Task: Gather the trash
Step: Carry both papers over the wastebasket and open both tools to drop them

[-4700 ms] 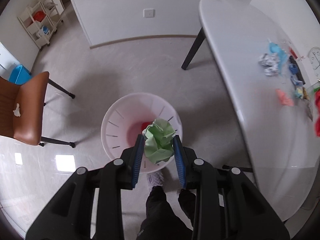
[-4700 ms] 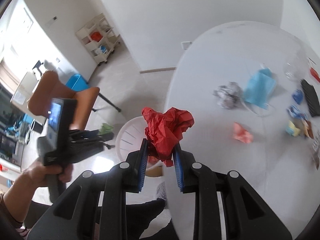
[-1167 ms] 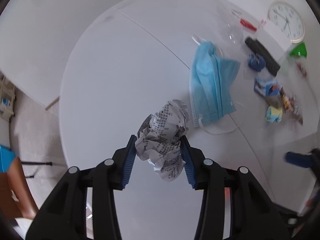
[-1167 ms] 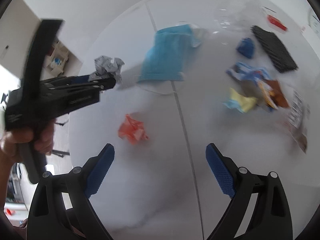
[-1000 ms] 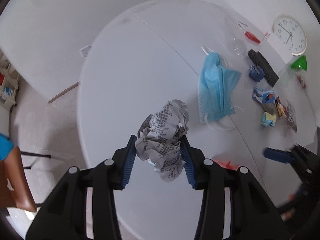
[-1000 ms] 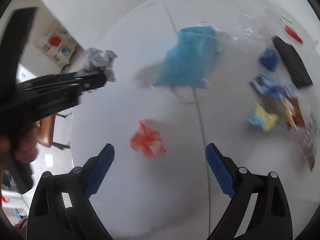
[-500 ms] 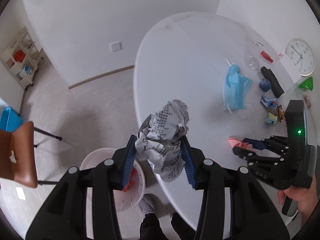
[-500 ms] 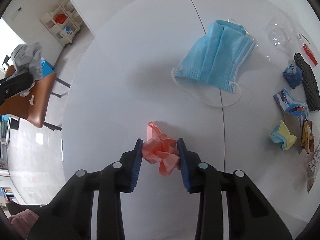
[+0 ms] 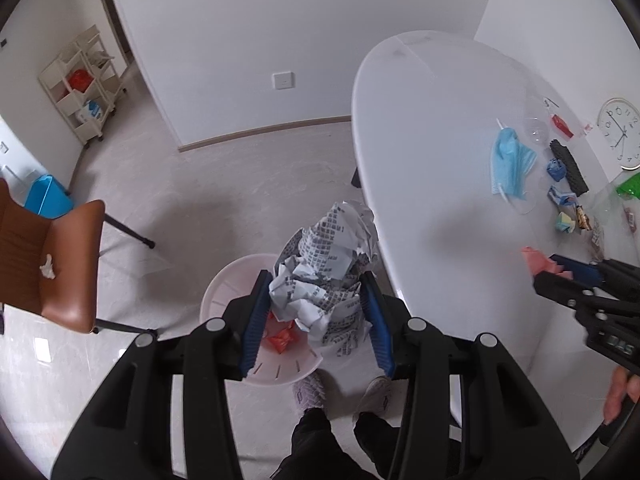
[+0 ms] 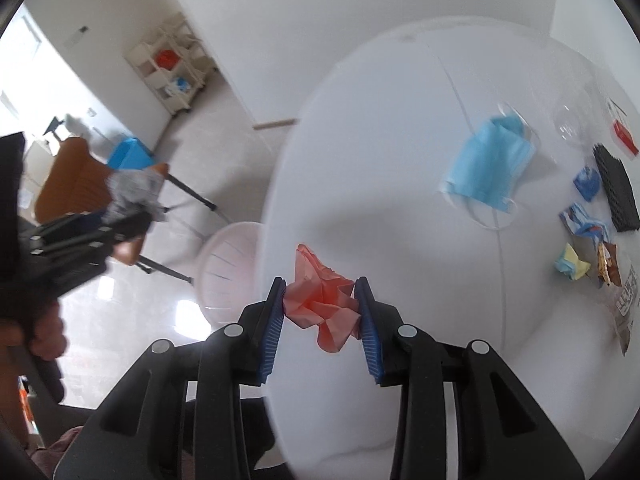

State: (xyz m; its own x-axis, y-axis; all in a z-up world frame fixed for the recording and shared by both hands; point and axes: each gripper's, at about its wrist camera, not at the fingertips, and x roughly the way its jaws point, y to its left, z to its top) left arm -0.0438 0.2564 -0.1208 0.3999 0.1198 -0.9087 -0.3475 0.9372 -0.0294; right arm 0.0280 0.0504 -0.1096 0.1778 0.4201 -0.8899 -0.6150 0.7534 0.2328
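step: we carry trash to the bin [image 9: 224,292] | left tool [image 9: 316,312] grasps newspaper wad [image 9: 328,264] | right tool [image 10: 322,312] clenches pink paper [image 10: 320,300] | next: release over bin

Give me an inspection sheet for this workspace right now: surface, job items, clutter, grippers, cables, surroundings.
Surface: white oval table, bare at the near end, small items grouped toward its far right.
Job's things: crumpled newspaper ball held above the white bin, which sits on the floor by the table edge and holds red scraps; pink paper wad held over the table; blue face mask lying on the table.
Clutter: yellow scrap, snack wrappers, black comb-like strip, wall clock.
Grippers: left gripper shut on the newspaper; right gripper shut on the pink wad.
Cables: nothing seen.
Surroundings: brown chair, shelving cart, wall socket.
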